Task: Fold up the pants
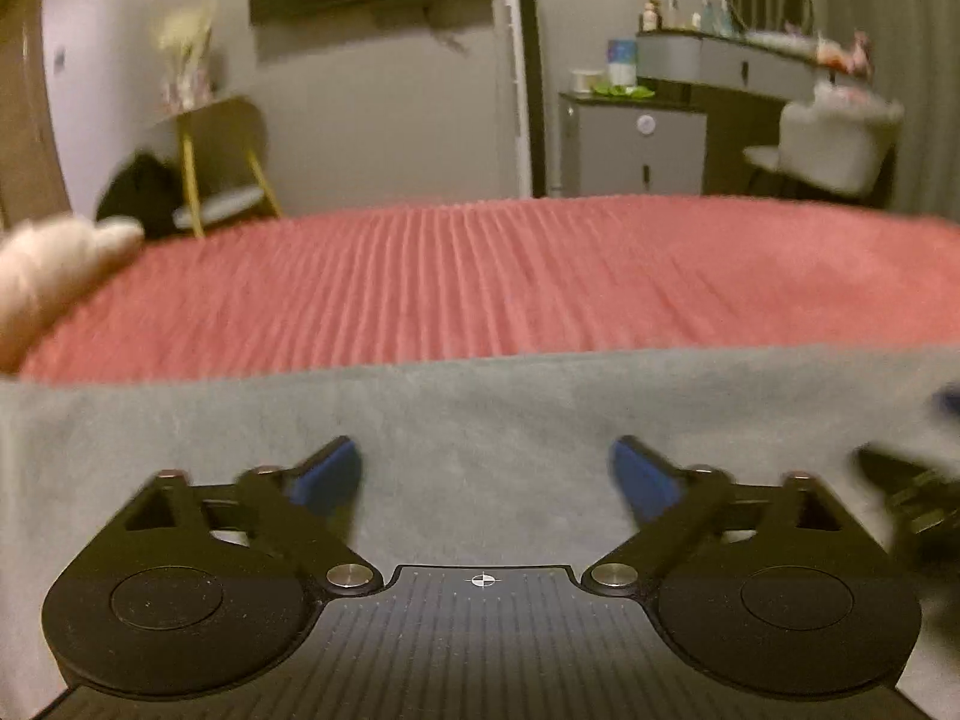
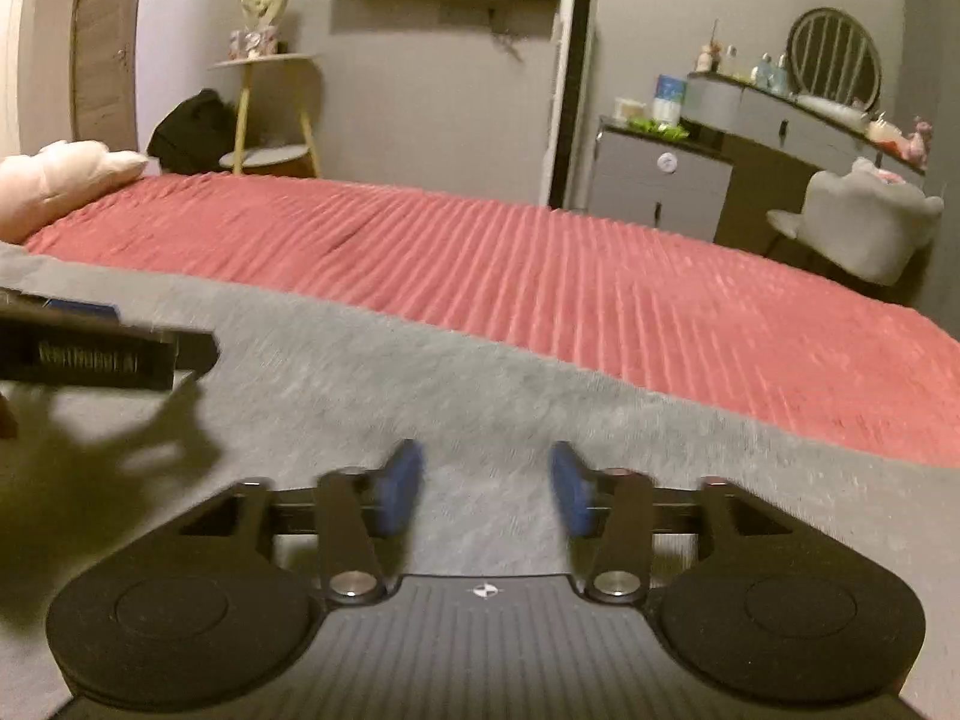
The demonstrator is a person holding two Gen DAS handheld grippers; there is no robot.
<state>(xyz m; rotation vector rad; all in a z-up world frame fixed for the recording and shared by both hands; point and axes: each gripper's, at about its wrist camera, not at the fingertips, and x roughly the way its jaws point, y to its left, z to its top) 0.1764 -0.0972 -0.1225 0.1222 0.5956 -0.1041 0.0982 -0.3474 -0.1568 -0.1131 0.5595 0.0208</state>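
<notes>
two hand-held grippers over grey pants spread on a bed.

left hand-held gripper: jaws spread wide, blue pads well apart, nothing between them, only grey cloth beneath. whether the pads touch the cloth cannot be told; frame is blurred.

right hand-held gripper: jaws also spread wide, blue pads apart, nothing gripped. grey cloth lies under it as well.

pants: flat grey spread across the near part of the bed, from 9 to 3 o'clock in the left wrist view, far edge running straight. in the right wrist view the pants run from 9 toward 4 o'clock, far edge slanting down to the right.

bed: red ribbed cover, bare beyond the pants toward 12 o'clock.

each gripper shows in the other's view: the right one at 3 o'clock in the left wrist view, the left one at 9 o'clock in the right wrist view, casting a shadow on the cloth.

pillow: pale, at 10 o'clock on the bed's far corner.
</notes>
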